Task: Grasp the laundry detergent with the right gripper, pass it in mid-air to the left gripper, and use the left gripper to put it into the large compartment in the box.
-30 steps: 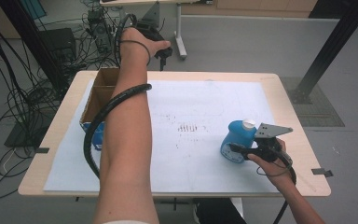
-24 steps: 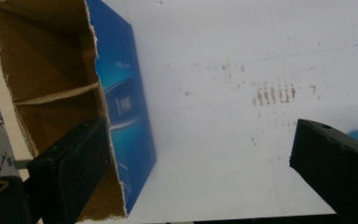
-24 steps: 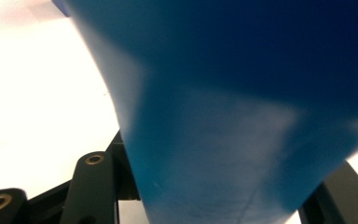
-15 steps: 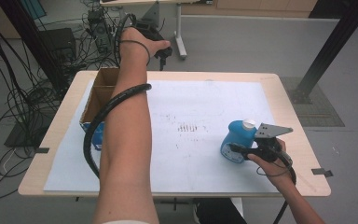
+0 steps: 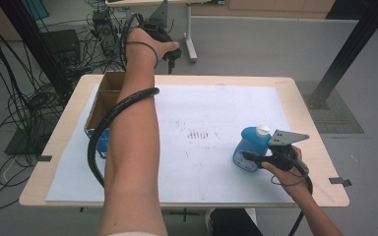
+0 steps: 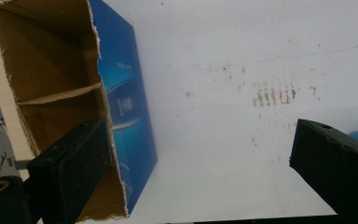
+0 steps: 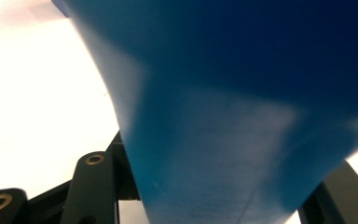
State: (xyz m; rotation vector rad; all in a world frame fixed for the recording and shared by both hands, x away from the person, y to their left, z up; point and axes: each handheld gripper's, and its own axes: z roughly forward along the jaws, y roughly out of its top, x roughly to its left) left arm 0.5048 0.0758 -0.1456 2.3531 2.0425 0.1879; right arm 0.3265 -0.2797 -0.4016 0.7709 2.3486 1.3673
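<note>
Blue bottle (image 5: 250, 149) clamped in right gripper (image 5: 254, 159), well right of cardboard box (image 5: 103, 101); left gripper (image 5: 171, 58) gapes empty; boxing remains.

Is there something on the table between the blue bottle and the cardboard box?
Only the person's left forearm crosses above that stretch. The white sheet between the blue bottle and the cardboard box is bare.

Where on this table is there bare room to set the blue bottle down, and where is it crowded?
Free: the white sheet between the cardboard box and the blue bottle, around the faint brown marks, and the far right corner beyond the bottle. Crowded: the left edge, where the box stands and the left forearm with its cable crosses, and where the right hand-held gripper clamps the bottle.
</note>
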